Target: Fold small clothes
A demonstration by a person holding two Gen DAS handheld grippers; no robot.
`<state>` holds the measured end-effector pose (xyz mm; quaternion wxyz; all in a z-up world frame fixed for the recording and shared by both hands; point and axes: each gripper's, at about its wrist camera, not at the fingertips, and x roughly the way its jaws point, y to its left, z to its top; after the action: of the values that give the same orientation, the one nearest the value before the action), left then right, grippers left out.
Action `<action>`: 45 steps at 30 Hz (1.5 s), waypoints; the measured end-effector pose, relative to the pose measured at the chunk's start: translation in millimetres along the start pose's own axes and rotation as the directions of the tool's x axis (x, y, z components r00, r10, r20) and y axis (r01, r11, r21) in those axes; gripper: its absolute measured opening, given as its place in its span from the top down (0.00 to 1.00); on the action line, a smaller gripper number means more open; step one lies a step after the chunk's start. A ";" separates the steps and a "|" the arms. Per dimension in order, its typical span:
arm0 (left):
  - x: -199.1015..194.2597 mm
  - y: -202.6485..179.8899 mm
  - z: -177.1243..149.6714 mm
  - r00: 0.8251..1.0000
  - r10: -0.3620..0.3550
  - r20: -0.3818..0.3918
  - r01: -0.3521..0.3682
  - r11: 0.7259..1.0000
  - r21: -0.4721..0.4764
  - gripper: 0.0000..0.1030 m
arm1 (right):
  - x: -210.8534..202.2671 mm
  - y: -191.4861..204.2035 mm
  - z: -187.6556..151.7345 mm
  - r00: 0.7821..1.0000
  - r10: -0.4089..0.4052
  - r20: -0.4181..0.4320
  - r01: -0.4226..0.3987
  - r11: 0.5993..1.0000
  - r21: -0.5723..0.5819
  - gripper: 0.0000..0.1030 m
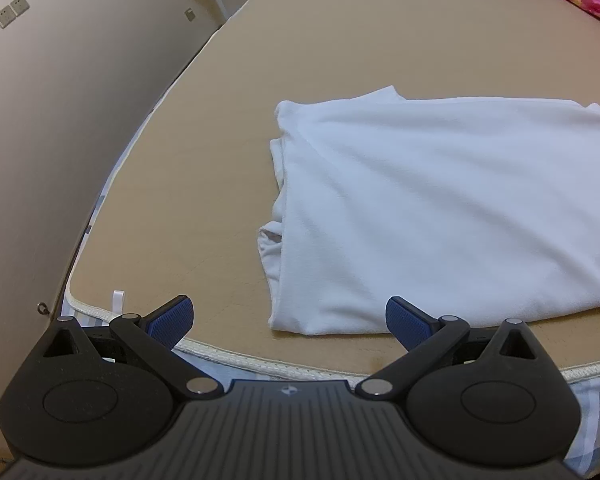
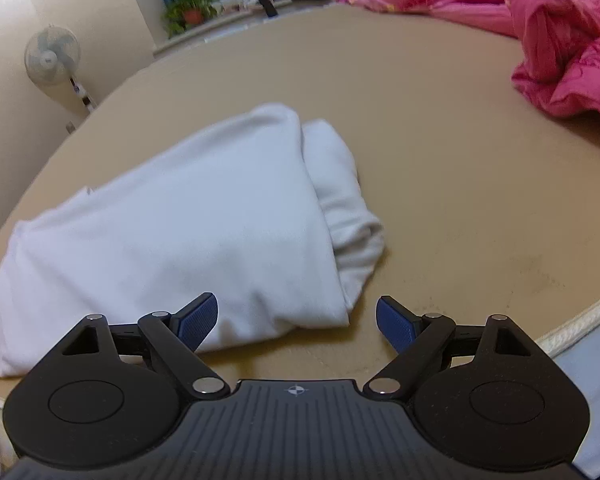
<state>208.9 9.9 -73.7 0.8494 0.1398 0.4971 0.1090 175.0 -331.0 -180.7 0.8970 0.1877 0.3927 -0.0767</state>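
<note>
- I am looking across a wide tan mattress (image 1: 380,32) that is filling most of both views, with a corded white edge running along its near side.
- A pink quilt (image 2: 560,40) is lying bunched at the far right of the mattress, well apart from my work.
- The white garment (image 1: 440,208) is lying on the near part of the mattress, already folded into a rough rectangle, with a sleeve or side panel tucked along its right side in the right wrist view (image 2: 340,200).
- I judge the step in hand to be the next fold: I am lining up to take the two near corners and carry them over to the far edge.
- To do it well, I am planning to pinch all layers at each corner, lift both sides evenly, and keep the tucked sleeve from slipping out.
- My left gripper (image 1: 290,318) is hovering released, jaws spread wide, just beside the garment's near left corner, holding nothing.
- My right gripper (image 2: 296,320) is likewise released and empty, jaws spread around the near right corner without closing.
- I am seeing no container in either view.
</note>
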 end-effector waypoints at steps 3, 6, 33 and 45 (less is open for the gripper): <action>2.4 0.7 0.9 1.000 0.005 -0.004 -0.005 1.000 0.000 0.01 | 2.5 -5.6 -7.5 1.000 -0.010 -0.007 0.010 1.000 0.002 0.15; 5.4 1.1 2.2 1.000 0.004 -0.011 -0.004 1.000 -0.003 0.01 | 0.4 -6.6 -11.6 1.000 -0.015 0.000 0.015 1.000 -0.014 0.15; 13.5 7.1 1.6 1.000 -0.003 -0.028 0.003 0.999 -0.034 0.01 | 3.8 -28.9 -17.9 0.957 0.285 0.052 -0.287 0.908 0.305 0.05; 9.7 27.3 0.5 1.000 0.007 -0.024 -0.008 0.997 -0.074 0.01 | 24.8 -51.3 18.7 0.963 0.247 0.106 -0.268 0.853 0.447 0.07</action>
<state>212.8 38.6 -71.9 0.8476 0.1089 0.5023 0.1320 189.9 -385.3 -201.4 0.8382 0.4425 0.3148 -0.0502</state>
